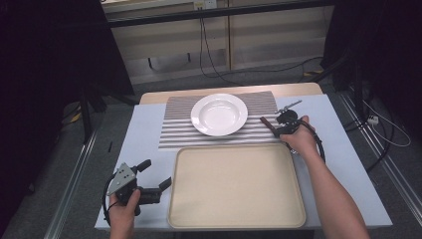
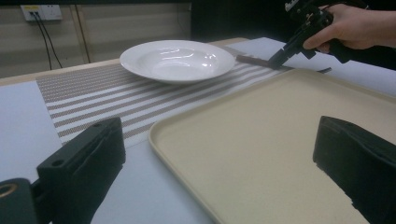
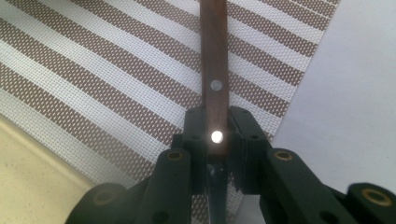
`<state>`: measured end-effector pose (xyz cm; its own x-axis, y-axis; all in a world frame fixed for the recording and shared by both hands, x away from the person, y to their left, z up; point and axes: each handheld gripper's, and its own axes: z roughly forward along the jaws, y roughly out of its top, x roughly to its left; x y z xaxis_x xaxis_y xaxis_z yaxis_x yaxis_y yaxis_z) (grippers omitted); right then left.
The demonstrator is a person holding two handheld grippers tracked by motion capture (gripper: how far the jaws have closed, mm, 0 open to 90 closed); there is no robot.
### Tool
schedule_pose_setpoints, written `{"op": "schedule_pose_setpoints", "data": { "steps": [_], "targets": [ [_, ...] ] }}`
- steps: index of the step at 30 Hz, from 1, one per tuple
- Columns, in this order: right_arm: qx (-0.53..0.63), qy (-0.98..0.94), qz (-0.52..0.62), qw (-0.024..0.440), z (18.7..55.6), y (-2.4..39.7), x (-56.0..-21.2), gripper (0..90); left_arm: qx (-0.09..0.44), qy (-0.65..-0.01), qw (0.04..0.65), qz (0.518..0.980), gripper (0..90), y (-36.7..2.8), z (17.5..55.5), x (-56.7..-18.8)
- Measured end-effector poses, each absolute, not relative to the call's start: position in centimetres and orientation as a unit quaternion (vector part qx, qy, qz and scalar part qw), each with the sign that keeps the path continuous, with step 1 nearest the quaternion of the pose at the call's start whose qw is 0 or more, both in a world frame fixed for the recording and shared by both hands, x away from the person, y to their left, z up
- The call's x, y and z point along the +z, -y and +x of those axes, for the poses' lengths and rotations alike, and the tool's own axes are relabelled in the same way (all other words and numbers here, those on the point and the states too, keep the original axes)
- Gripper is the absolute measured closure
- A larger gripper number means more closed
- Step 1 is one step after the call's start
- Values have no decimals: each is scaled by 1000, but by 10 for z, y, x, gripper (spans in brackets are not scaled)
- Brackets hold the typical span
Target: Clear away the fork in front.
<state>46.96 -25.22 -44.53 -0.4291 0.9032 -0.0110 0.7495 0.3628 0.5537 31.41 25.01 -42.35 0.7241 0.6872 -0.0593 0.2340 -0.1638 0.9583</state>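
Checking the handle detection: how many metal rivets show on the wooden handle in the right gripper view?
2. One rivet sits on the wooden handle just beyond the jaws; the other rivet lies between the right gripper jaws. More may be hidden.

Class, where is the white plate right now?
High view: the white plate sits centred on the striped placemat, beyond the beige tray, left of the right tool.

Overhead view; low gripper views sharing striped placemat [image 1: 174, 130].

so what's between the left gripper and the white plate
Mostly the beige tray's near corner, then striped placemat up to the white plate. The left gripper view shows it best, looking out between the open left gripper.
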Motion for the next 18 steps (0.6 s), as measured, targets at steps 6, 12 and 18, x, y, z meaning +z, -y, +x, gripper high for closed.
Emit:
{"op": "schedule_pose_setpoints", "data": {
  "steps": [6, 12, 18],
  "targets": [
    [252, -807, 508, 165, 470, 251, -442, 783, 198, -314, 570, 733, 25, -250, 315, -423],
    [266, -801, 504, 185, 469, 257, -433, 783, 196, -317, 573, 730, 25, -252, 316, -423],
    [304, -785, 501, 201, 463, 262, -420, 783, 199, -319, 576, 726, 24, -252, 316, -422]
  ]
}}
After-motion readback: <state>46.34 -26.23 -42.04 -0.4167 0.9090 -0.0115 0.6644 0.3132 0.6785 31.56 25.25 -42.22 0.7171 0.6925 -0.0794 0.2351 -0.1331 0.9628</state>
